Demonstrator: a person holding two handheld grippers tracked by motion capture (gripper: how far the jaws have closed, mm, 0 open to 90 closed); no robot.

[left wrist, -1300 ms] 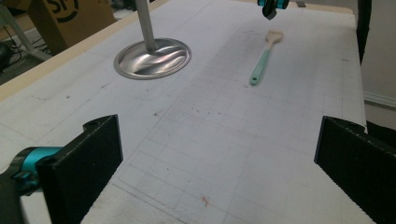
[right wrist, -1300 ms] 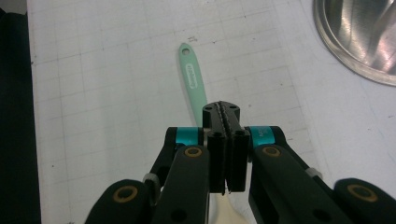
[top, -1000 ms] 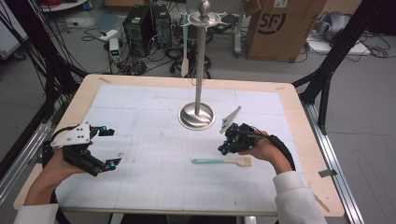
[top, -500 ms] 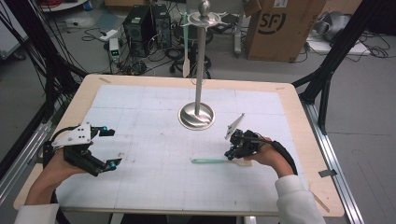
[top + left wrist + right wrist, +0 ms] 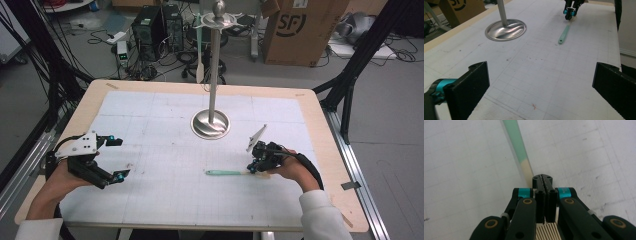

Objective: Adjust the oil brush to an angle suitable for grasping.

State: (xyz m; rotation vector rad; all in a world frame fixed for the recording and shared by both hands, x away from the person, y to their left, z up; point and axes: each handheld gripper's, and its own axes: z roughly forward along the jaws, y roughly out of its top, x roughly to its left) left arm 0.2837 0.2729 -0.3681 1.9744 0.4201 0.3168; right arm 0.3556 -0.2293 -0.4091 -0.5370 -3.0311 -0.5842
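Though flat-lying, slim two-tone spatula (image 5: 227, 173)

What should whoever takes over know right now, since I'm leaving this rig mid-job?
Left gripper: open, idle at the table's near left.
Right gripper: shut, tips down at the cream end of the spatula; whether it pinches it, I cannot tell.
Spatula: flat on the table, green handle pointing left, in front of the metal stand.
Done: nothing lifted yet.
Left: probably lift the spatula and hang it on the stand.
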